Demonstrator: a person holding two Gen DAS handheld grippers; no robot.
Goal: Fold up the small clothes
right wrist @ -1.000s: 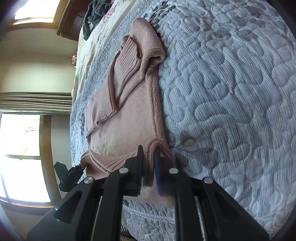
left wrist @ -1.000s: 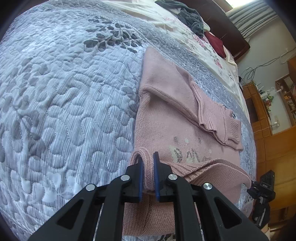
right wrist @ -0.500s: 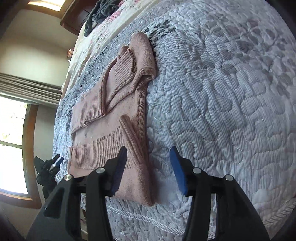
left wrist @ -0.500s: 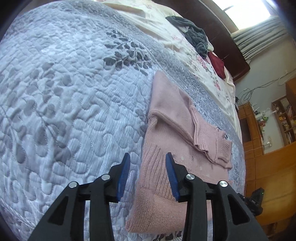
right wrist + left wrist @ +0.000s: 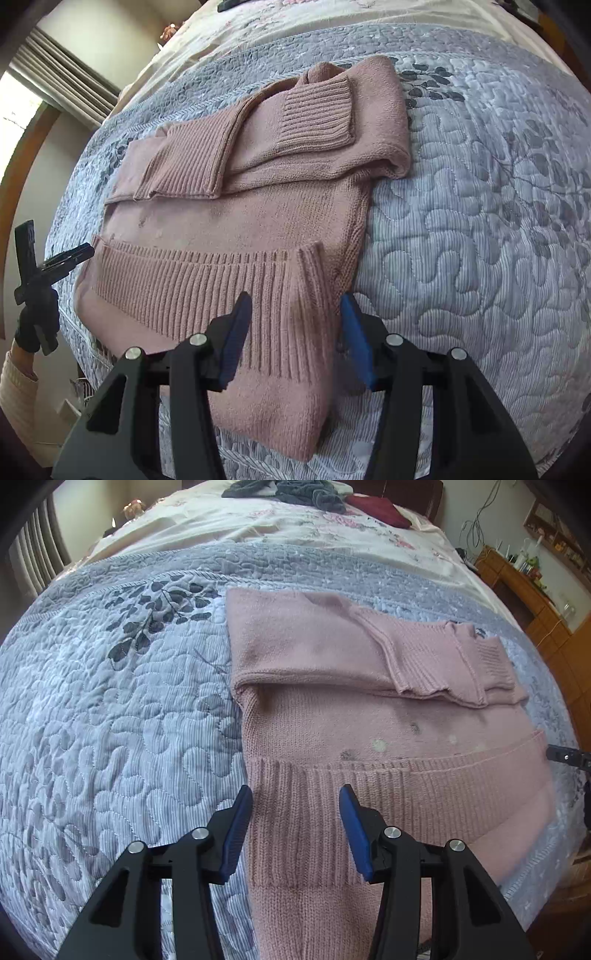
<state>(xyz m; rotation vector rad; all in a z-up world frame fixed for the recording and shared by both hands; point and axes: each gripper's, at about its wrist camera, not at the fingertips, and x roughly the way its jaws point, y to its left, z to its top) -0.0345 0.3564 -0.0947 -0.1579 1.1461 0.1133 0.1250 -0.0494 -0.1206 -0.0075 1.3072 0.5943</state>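
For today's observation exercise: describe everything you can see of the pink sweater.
The sweater is dusty pink knit, with ribbed cuffs and a ribbed hem, and a few small dark and pale spots mid-body. It lies flat on the grey quilt, partly folded: both sleeves are laid across the upper body and the hem band is turned up over the lower part. Both open grippers hover at its near edge, not gripping it.

A pink knitted sweater (image 5: 369, 716) lies folded on a grey quilted bed (image 5: 110, 720), ribbed hem turned up. At six o'clock, the left gripper (image 5: 295, 812) hovers, blue fingers (image 5: 236, 827) spread apart over the hem.
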